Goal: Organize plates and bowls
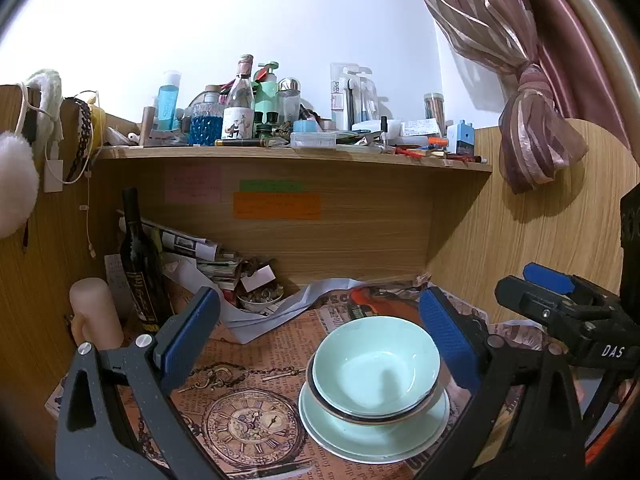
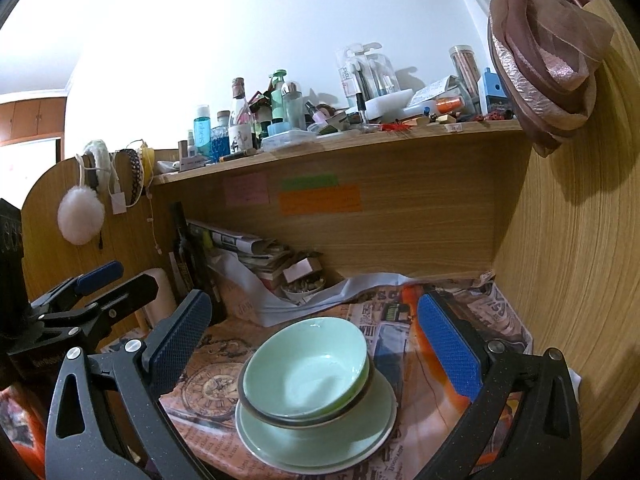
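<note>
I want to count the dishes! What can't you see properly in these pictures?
- How many bowls and plates are stacked: both views show only the rims, since the top bowl covers the rest.
- Words on the sticky notes: too small and blurry in both views.
- Contents of the little dish at the back: too small.
- Both claws' handles: cut off by the bottom edge.
</note>
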### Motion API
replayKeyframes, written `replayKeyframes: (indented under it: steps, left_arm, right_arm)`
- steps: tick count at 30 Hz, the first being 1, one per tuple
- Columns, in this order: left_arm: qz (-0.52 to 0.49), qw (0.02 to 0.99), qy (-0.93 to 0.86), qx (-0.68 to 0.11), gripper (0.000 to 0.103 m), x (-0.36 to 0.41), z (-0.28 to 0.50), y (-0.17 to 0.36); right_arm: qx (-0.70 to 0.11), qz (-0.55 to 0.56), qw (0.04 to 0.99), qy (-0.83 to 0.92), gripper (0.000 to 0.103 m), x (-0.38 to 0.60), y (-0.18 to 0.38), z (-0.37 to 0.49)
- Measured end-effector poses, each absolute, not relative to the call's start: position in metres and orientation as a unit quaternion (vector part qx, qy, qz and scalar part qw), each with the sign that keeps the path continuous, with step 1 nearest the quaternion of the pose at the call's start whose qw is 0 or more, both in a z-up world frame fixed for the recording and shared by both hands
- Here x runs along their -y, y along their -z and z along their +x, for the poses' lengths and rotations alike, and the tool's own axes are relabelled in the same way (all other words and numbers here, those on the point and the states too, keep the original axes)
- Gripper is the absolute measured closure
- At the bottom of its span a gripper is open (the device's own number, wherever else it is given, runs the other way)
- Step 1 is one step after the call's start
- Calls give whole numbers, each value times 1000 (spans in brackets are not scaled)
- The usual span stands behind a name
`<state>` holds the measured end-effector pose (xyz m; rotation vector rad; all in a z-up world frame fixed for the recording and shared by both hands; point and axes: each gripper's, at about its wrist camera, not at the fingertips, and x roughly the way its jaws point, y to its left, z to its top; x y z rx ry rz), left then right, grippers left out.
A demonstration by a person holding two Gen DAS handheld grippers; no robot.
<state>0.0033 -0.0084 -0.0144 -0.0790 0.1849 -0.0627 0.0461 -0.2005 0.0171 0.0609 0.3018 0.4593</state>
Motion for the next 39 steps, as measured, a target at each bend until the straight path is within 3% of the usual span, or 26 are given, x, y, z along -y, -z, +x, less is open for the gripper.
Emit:
replayKeyframes:
  steps: [39]
  left_arm:
    - [-33, 994, 41, -95, 1, 9, 6, 18]
  right_arm:
    - [-152, 30, 962, -224, 0, 194, -15, 43]
